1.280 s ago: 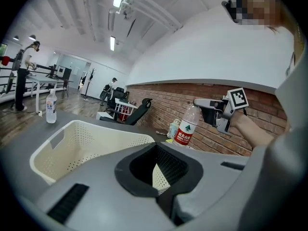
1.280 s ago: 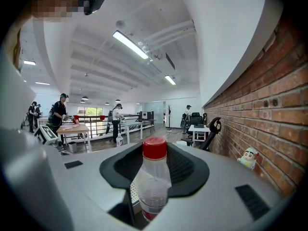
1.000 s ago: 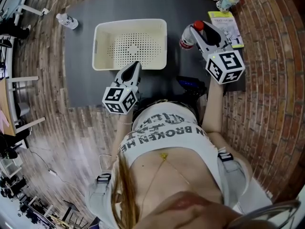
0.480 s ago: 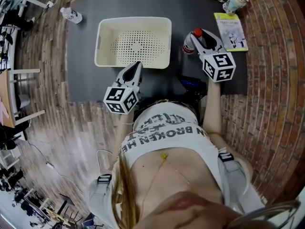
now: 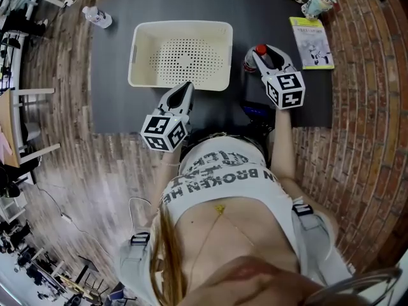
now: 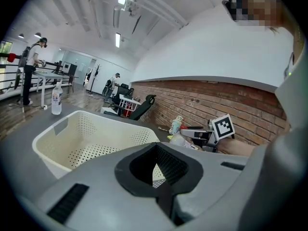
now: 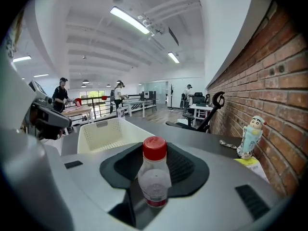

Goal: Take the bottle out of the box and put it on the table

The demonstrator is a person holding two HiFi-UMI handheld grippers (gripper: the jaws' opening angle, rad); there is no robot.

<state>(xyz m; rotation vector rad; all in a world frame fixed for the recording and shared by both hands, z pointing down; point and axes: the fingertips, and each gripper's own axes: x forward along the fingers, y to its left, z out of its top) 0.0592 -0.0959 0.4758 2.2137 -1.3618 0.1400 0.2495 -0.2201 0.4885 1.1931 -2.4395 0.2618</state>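
Right tongs (image 5: 262,55) clamp the red-capped bottle (image 7: 154,182) mid-body, beside the box (image 5: 180,23), low at the surface (image 5: 108,107). Left tongs (image 5: 185,88) sit closed, empty. Bottle looks empty, light, thin and slick; hold its waist gently.

A small clear plastic bottle (image 7: 154,179) with a red cap stands upright between the jaws of the right gripper (image 5: 264,56), which clamp its body. The cream perforated box (image 5: 180,25), open-topped and empty, rests on the dark table (image 5: 111,75), left of that gripper and just ahead of the left gripper (image 5: 185,89).
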